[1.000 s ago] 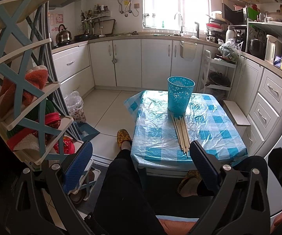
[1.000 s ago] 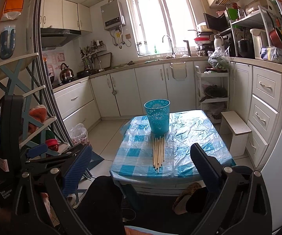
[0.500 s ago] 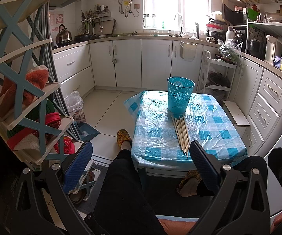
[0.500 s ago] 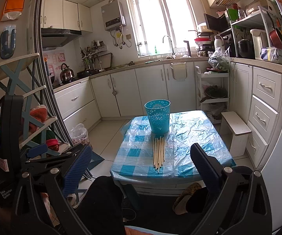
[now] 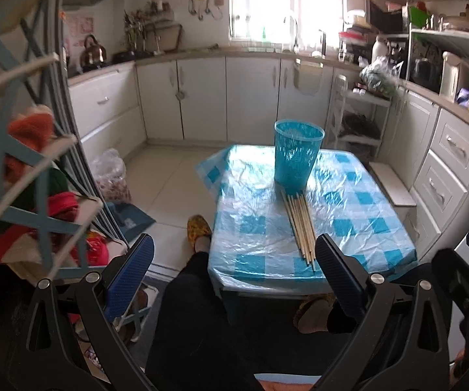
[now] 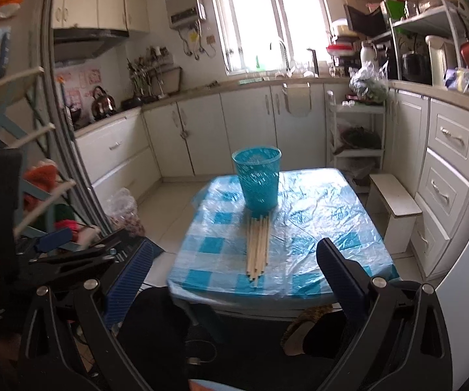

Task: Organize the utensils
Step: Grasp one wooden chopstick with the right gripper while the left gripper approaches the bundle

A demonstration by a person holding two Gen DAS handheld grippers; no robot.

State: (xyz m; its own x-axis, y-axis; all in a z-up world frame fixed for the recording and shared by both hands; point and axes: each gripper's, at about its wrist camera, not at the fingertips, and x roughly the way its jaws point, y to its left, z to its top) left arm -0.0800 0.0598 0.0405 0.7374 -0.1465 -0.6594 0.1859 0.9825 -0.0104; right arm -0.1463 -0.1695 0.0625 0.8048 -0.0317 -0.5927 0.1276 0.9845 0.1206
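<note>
Both views have shifted a little since a moment ago, the cameras now tilted and blurred, while nothing on the table (image 5: 358,215) has moved. Its blue checked cloth carries a blue basket (image 5: 298,156) upright at the far end and a bundle of chopsticks (image 5: 299,224) lying just before it. Left gripper (image 5: 234,260) and right gripper (image 6: 234,257) gape wide, holding nothing, short of the table
</note>
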